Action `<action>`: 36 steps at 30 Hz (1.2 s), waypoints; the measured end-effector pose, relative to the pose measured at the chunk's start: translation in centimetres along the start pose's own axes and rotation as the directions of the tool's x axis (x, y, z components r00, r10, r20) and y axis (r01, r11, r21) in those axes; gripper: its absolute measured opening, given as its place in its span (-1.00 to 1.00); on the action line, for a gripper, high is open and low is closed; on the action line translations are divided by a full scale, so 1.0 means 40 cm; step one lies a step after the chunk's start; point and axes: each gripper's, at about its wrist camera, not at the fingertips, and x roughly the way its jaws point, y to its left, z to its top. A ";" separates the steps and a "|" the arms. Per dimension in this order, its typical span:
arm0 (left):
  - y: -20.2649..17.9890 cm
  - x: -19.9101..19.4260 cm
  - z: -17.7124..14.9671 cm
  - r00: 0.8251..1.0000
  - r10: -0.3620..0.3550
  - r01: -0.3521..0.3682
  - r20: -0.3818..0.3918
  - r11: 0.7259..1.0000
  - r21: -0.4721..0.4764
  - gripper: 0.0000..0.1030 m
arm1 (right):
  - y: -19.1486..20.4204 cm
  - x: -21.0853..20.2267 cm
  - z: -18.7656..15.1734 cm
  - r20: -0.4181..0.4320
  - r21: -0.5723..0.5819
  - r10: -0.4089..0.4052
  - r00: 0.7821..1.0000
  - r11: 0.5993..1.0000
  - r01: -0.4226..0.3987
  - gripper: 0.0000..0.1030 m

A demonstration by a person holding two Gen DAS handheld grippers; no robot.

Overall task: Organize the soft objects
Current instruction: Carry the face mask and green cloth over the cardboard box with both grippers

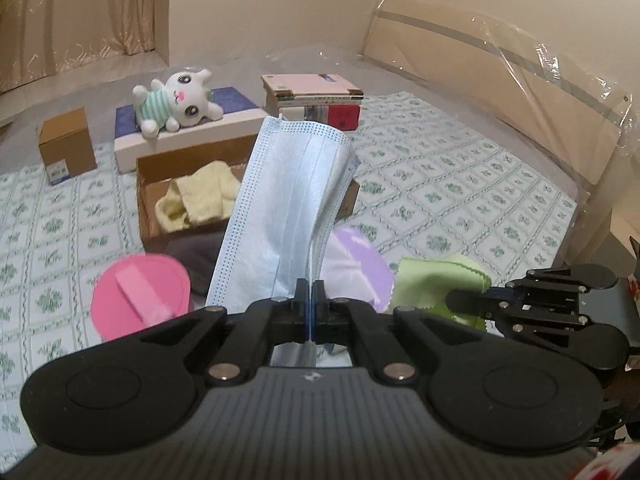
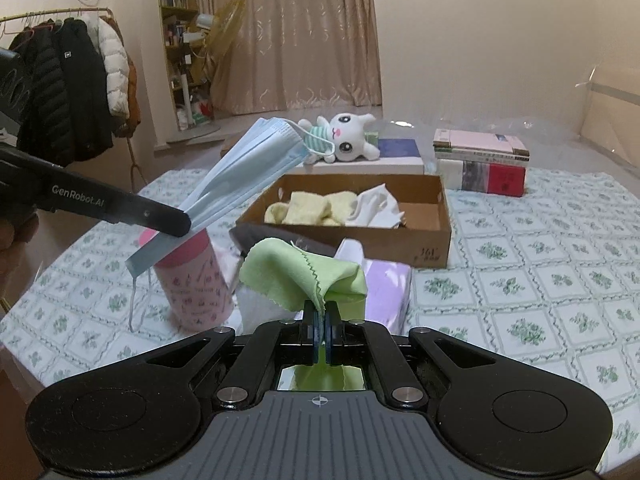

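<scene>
A pale blue face mask (image 1: pixel 288 204) stood up from the left gripper (image 1: pixel 310 300), whose fingers were clamped tight on its lower edge, lifted above the patterned bedspread (image 1: pixel 460 184). To its right, the right gripper (image 2: pixel 320 324) pinched a light green cloth (image 2: pixel 304 276) that draped over its closed fingers. Just beyond both lay an open cardboard box (image 2: pixel 436 240) holding yellow socks (image 2: pixel 308 208) and a white cloth (image 2: pixel 376 204). A pink cup (image 2: pixel 192 280) stood near left; a plush rabbit (image 2: pixel 348 136) lay farther back.
</scene>
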 end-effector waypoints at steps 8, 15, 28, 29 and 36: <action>-0.001 0.040 0.077 1.000 -0.017 0.017 -0.008 0.999 0.026 -1.00 | -0.057 0.020 0.067 0.005 0.014 -0.007 1.000 1.000 0.007 -0.94; 0.023 0.090 0.153 0.999 -0.022 0.023 -0.025 0.999 0.043 -1.00 | -0.124 0.071 0.144 0.001 0.016 -0.020 1.000 1.000 0.020 -0.94; 0.117 0.219 0.284 0.996 0.007 0.001 -0.087 0.996 0.087 -1.00 | -0.227 0.220 0.249 -0.035 -0.012 -0.054 0.998 0.998 0.053 -0.94; 0.127 0.231 0.294 0.996 0.012 -0.003 -0.092 0.996 0.092 -1.00 | -0.232 0.233 0.255 -0.038 -0.016 -0.055 0.998 0.998 0.055 -0.94; 0.193 0.327 0.361 0.991 0.035 -0.019 -0.132 0.992 0.124 -1.00 | -0.267 0.339 0.317 -0.054 -0.039 -0.060 0.997 0.998 0.058 -0.94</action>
